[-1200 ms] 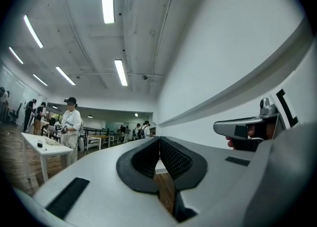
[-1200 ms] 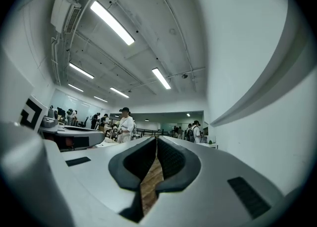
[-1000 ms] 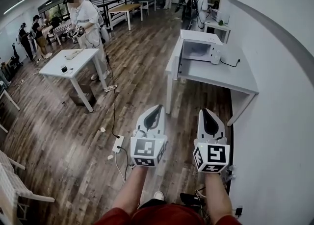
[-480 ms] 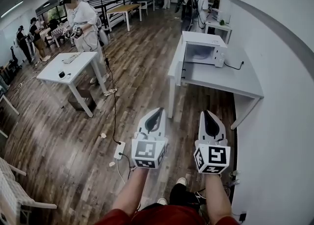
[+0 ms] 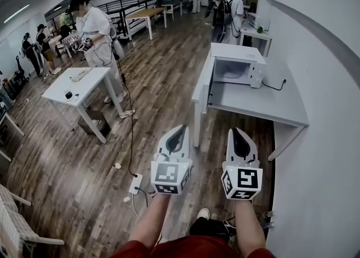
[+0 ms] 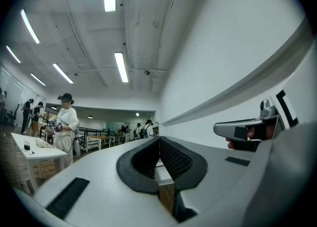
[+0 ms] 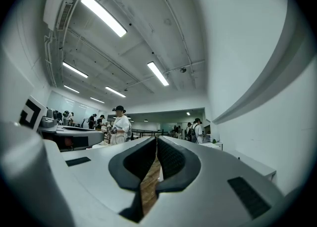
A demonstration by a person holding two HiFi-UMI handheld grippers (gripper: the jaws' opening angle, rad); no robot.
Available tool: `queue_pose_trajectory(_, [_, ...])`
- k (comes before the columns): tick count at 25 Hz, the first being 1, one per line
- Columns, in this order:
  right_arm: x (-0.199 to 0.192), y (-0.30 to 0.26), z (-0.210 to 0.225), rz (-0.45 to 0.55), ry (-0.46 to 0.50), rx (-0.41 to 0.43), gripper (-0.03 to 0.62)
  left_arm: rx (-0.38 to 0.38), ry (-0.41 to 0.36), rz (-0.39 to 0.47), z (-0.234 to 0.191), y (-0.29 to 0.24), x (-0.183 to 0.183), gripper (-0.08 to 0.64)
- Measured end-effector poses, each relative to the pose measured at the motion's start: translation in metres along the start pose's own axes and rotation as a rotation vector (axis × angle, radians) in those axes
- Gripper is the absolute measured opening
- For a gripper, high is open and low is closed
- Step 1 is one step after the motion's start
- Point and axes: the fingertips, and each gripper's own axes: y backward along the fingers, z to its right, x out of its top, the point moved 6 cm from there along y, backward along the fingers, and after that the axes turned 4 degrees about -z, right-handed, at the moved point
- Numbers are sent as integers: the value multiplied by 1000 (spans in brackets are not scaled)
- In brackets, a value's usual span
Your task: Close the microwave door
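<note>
A white microwave (image 5: 237,64) stands on a white table (image 5: 264,104) against the right wall, well ahead of me. Its door (image 5: 208,82) hangs swung open toward the left, and the cavity shows. My left gripper (image 5: 180,132) and right gripper (image 5: 235,133) are held side by side in front of me, over the wooden floor and short of the table. Both are shut with nothing between the jaws. In the left gripper view the left gripper's (image 6: 159,141) pads meet at the tip. The right gripper view shows the right gripper's (image 7: 156,141) pads meeting too.
A person in white (image 5: 95,26) stands by a white table (image 5: 79,80) at the left. A power strip (image 5: 135,184) with a cable lies on the floor near my left side. More people and tables are at the far end. The white wall (image 5: 326,139) runs along the right.
The view has advanced across the floor, so the microwave table sits nearer and larger. Both grippers keep their side-by-side pose and stay shut.
</note>
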Motion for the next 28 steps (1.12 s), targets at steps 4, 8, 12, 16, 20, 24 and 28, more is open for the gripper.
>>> queue_pose_trajectory(4, [0, -39, 36, 3, 0, 5, 28, 5, 4, 2, 4, -52, 2, 28])
queue_pose_trajectory(8, [-3, -73, 71, 7, -5, 11, 28, 27, 1, 8, 7, -98, 1, 28])
queue_pose_trajectory(12, [-15, -99, 96, -4, -8, 16, 28, 37, -1, 9, 10, -131, -5, 28])
queue_pose_trajectory(16, [-24, -120, 110, -13, -21, 25, 28, 53, 0, -5, 6, -153, -13, 28])
queue_pose_trajectory(20, [-31, -139, 116, -23, -31, 32, 28, 59, -3, -13, -2, -169, -18, 28])
queue_pose_trajectory(24, [-41, -162, 115, -33, -27, 42, 28, 64, 3, -18, -15, -186, -29, 28])
queue_pose_trajectory(28, [-52, -190, 116, -45, -26, 41, 28, 55, 7, -22, -29, -211, -40, 28])
